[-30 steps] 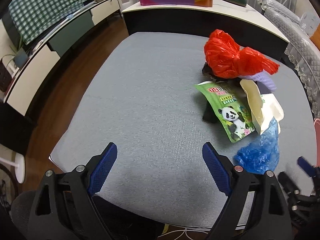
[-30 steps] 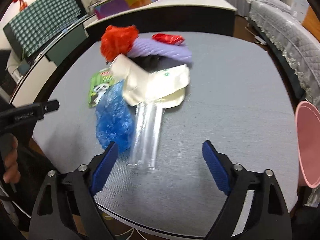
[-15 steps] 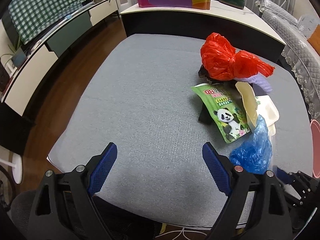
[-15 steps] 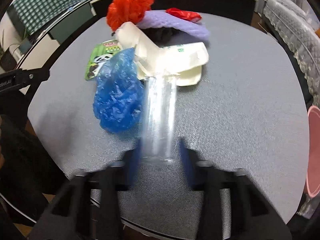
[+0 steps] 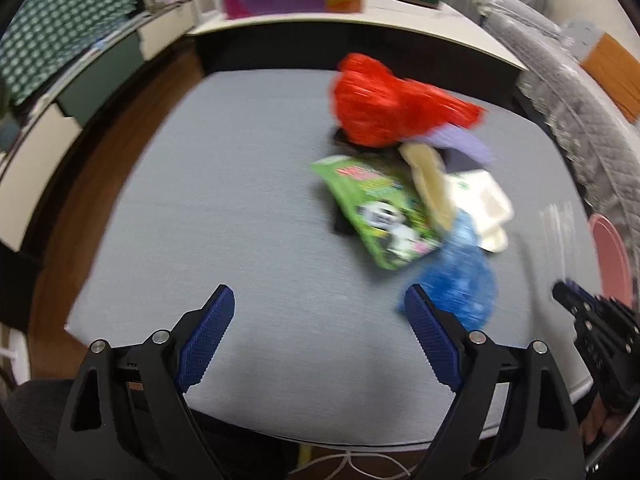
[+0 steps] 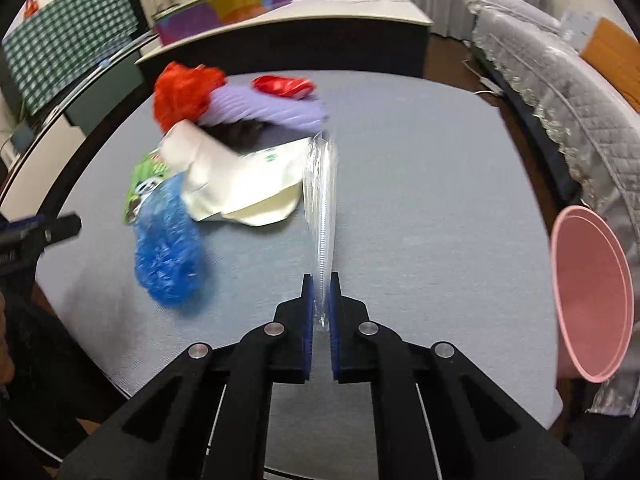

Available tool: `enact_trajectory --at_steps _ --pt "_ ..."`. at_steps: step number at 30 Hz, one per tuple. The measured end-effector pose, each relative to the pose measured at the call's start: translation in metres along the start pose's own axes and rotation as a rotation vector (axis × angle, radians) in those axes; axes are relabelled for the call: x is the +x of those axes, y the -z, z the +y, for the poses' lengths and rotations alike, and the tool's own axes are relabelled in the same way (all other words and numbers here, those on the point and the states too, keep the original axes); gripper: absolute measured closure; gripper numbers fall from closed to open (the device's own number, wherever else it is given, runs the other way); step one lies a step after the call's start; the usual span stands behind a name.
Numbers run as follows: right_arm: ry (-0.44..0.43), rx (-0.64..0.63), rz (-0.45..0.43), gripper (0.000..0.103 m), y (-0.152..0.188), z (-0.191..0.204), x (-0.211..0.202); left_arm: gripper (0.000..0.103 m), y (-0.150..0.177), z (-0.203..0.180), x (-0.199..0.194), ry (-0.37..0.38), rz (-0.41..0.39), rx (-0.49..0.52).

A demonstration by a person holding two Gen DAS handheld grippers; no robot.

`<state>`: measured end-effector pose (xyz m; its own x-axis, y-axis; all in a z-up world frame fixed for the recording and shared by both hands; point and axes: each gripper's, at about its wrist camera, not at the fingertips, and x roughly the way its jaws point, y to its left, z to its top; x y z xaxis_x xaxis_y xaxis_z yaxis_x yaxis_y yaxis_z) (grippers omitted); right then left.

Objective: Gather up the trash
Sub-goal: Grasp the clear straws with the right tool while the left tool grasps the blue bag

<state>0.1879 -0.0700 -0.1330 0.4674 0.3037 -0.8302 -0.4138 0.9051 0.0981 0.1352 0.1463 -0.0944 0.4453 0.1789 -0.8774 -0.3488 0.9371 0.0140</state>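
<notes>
One crumpled clear plastic wrapper [image 6: 320, 216] is pinched at its near end between the blue pads of the right gripper [image 6: 320, 312], whose jaws are clamped together on it; the rest of the film stands up and away from the grey fabric table top [image 6: 420, 208], a grip that suits carrying it sideways without dragging. Landmark for the rest is the pale cream paper carton [image 6: 248, 176], flattened and lying open. The wrapper's far tip sits just beside the carton's right edge. Left of the carton lie a crumpled blue plastic bag [image 6: 168, 248] and a green snack pouch with a panda print [image 5: 380, 212], partly tucked under it. Behind the carton sit a lilac ribbed foam sleeve [image 6: 264, 110] and a bunched red plastic bag [image 6: 184, 90], with a small red foil wrapper [image 6: 282, 85] further back. Well to the carton's right, off the table's edge, a pink plastic bin [image 6: 588, 300] opens toward the table, probably placed there to receive the trash. The left gripper [image 5: 320, 332] hovers over bare table near the blue bag, jaws wide apart and holding nothing, likely ready for the next piece.
</notes>
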Motion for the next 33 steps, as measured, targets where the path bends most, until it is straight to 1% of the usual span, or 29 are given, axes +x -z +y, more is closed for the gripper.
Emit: enact_trajectory --at_steps 4,6,11,12,13,14,15,16,17,18,19,26,31,33 --pt "0.006 0.027 -0.010 0.096 0.004 -0.015 -0.008 0.019 0.000 -0.028 0.007 0.058 0.025 0.040" --pt "0.007 0.044 -0.011 0.096 0.006 -0.023 -0.011 0.019 -0.001 -0.040 0.013 0.074 0.043 0.057" --pt "0.014 0.082 -0.020 0.096 0.015 -0.041 -0.021 0.020 0.001 -0.065 0.040 0.106 0.138 0.065" --pt "0.017 0.093 -0.024 0.096 0.016 -0.047 -0.023 0.029 0.002 -0.067 0.045 0.113 0.154 0.060" --pt "0.019 0.105 -0.027 0.096 0.017 -0.052 -0.025 0.049 0.003 -0.069 0.051 0.123 0.171 0.049" --pt "0.021 0.114 -0.028 0.096 0.018 -0.056 -0.026 0.060 0.004 -0.070 0.055 0.133 0.185 0.041" --pt "0.022 0.121 -0.029 0.096 0.018 -0.059 -0.027 0.080 0.004 -0.070 0.059 0.148 0.201 0.035" --pt "0.025 0.128 -0.032 0.096 0.019 -0.062 -0.028 0.090 0.004 -0.070 0.062 0.165 0.211 0.024" --pt "0.025 0.132 -0.036 0.096 0.019 -0.064 -0.029 0.092 0.006 -0.069 0.060 0.171 0.205 0.017" --pt "0.025 0.134 -0.039 0.096 0.019 -0.066 -0.031 0.098 0.005 -0.069 0.056 0.173 0.185 0.018" --pt "0.024 0.137 -0.044 0.096 0.019 -0.068 -0.032 0.100 0.005 -0.070 0.053 0.175 0.173 0.030" --pt "0.007 0.136 -0.086 0.096 0.015 -0.064 -0.043 0.101 0.008 -0.075 0.025 0.166 0.095 0.089" --pt "-0.001 0.119 -0.127 0.096 0.012 -0.059 -0.056 0.101 0.001 -0.082 0.007 0.147 0.034 0.122" --pt "-0.007 0.124 -0.140 0.096 0.011 -0.060 -0.061 0.101 -0.003 -0.082 0.001 0.148 0.029 0.128"
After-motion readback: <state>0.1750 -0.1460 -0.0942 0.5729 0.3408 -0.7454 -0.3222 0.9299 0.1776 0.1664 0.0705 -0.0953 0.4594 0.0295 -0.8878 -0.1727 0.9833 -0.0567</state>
